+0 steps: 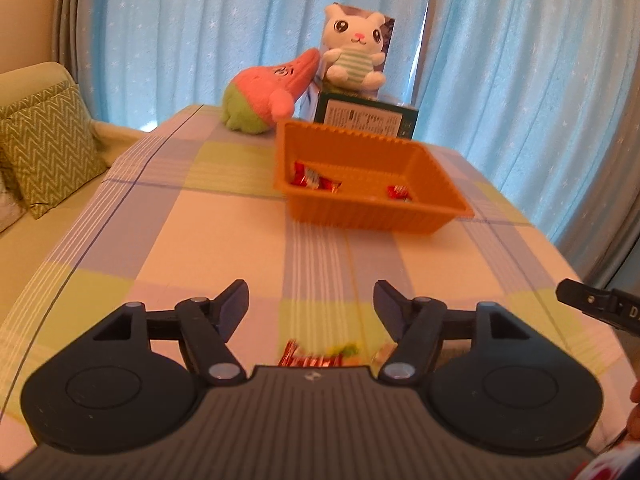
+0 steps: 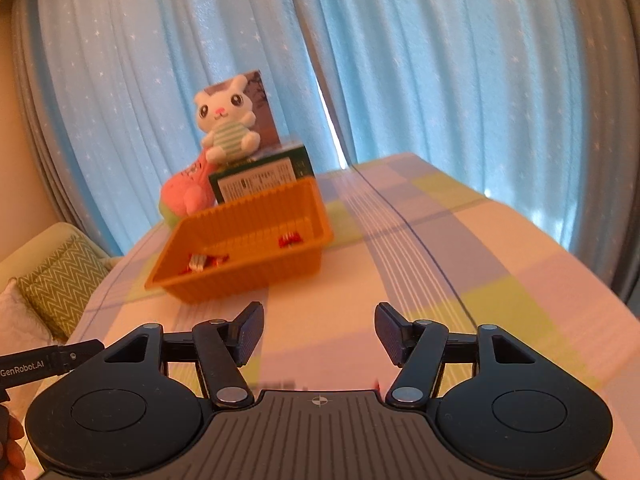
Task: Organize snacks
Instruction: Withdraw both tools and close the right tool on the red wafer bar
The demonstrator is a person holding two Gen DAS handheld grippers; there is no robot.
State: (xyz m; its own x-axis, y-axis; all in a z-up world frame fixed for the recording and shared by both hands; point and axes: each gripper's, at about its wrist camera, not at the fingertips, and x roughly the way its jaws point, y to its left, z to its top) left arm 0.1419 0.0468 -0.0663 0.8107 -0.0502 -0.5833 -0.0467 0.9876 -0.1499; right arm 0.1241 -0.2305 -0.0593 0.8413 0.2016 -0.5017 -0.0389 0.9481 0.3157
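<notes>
An orange basket (image 1: 436, 216) stands on the checked tablecloth and holds red wrapped candies (image 1: 314, 180), one more at its right (image 1: 398, 192). It also shows in the right wrist view (image 2: 248, 276) with red candies (image 2: 289, 239) inside. My left gripper (image 1: 310, 304) is open and empty, above loose wrapped candies (image 1: 310, 358) lying close to its base on the cloth. My right gripper (image 2: 319, 332) is open and empty over bare cloth, in front of the basket. Its tip shows at the right edge of the left wrist view (image 1: 596, 306).
A pink and green plush (image 1: 264, 96) and a white cat plush (image 1: 354, 50) on a green box (image 1: 364, 118) stand behind the basket. Blue curtains hang behind. A sofa with a green cushion (image 1: 44, 152) is left of the table.
</notes>
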